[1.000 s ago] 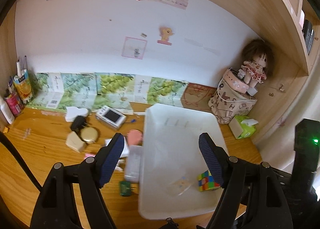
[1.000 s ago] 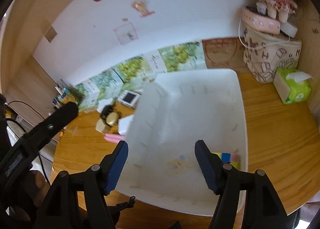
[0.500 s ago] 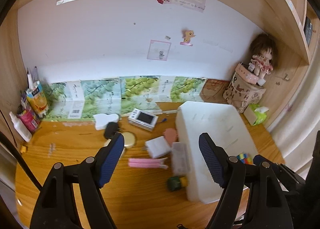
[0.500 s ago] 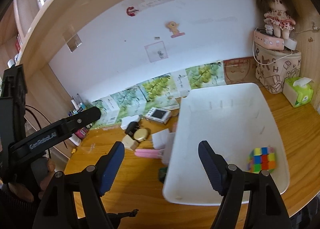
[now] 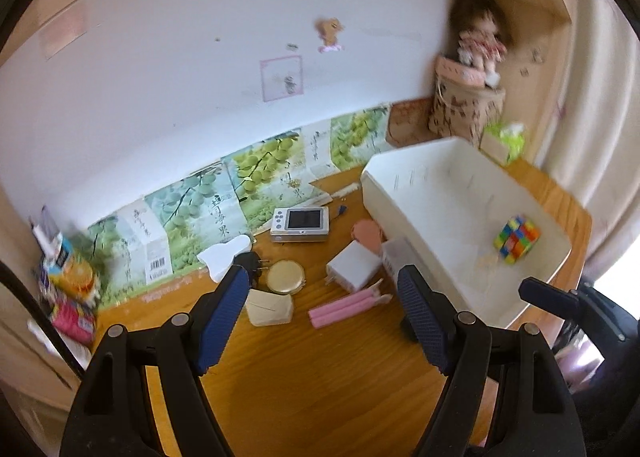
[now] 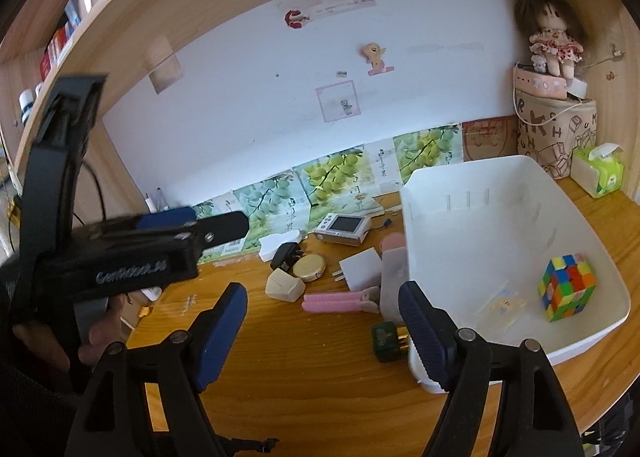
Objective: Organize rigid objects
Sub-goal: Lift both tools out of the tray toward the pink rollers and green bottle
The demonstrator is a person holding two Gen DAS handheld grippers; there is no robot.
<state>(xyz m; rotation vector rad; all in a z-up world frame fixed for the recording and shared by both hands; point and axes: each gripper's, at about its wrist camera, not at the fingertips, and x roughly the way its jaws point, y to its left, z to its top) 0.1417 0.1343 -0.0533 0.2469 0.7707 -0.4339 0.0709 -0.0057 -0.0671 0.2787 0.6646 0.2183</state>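
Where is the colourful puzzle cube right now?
The puzzle cube lies inside the white bin, near its front right corner in the right wrist view, away from the clutter on the desk.

In the left wrist view the doll and the patterned bag beneath it are smeared by motion, as are the cartons and bottles at the desk's left edge. The left gripper's finger hides the small green object beside the white bin. In the right wrist view the hand holding the left gripper is mostly hidden behind its black body.
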